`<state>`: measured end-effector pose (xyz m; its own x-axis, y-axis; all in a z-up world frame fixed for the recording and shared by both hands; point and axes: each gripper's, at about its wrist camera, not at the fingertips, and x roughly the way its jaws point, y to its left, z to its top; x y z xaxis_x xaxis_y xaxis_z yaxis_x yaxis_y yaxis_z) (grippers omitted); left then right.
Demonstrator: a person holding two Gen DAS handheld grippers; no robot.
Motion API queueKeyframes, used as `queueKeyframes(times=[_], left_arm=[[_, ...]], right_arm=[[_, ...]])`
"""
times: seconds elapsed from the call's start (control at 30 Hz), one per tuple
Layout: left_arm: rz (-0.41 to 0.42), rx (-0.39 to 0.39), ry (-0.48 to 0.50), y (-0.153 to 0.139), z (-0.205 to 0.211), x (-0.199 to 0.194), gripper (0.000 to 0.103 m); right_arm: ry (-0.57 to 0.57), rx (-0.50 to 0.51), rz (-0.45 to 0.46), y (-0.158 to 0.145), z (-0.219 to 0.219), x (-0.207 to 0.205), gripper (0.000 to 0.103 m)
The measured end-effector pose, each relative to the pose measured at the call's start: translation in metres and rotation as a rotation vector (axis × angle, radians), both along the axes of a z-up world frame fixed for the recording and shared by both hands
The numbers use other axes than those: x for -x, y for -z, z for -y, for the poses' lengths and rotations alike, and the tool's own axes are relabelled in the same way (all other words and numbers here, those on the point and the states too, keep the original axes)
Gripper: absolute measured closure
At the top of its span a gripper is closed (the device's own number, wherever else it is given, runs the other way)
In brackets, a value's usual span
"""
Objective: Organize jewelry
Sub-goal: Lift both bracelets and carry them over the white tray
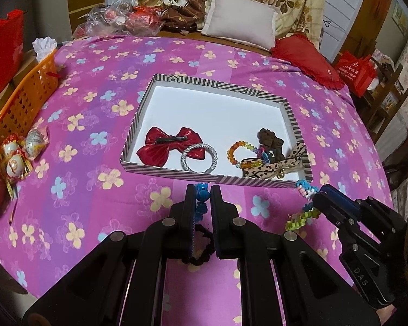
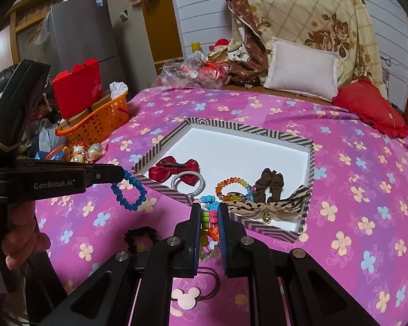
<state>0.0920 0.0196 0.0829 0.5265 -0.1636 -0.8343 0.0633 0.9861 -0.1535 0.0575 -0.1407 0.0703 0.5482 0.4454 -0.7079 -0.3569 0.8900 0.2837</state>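
Orange basket (image 1: 27,92), white pillow (image 1: 240,24), red cushion (image 1: 307,59)

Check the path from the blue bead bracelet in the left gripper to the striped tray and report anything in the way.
Nothing visible blocks it. The left gripper holds the blue bead bracelet above the bedspread, just short of the striped tray. Only the tray's low near wall lies between, and the red bow sits right behind it.

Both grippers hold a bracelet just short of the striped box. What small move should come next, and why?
Probably carry the left gripper forward over the box rim: its blue bracelet hangs outside the near corner, above the bedspread.
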Motion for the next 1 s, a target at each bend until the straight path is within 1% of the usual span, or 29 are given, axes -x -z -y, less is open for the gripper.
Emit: queueKeyframes(times=[0.57, 1.0], left_arm=[[-0.018, -0.019, -0.004, 0.012, 0.001, -0.014, 0.094], [-0.008, -0.036, -0.004, 0.009, 0.003, -0.041, 0.094]], right_arm=[[0.000, 0.006, -0.019, 0.008, -0.002, -0.017, 0.092], [0.014, 0.025, -0.014, 0.007, 0.001, -0.052, 0.092]])
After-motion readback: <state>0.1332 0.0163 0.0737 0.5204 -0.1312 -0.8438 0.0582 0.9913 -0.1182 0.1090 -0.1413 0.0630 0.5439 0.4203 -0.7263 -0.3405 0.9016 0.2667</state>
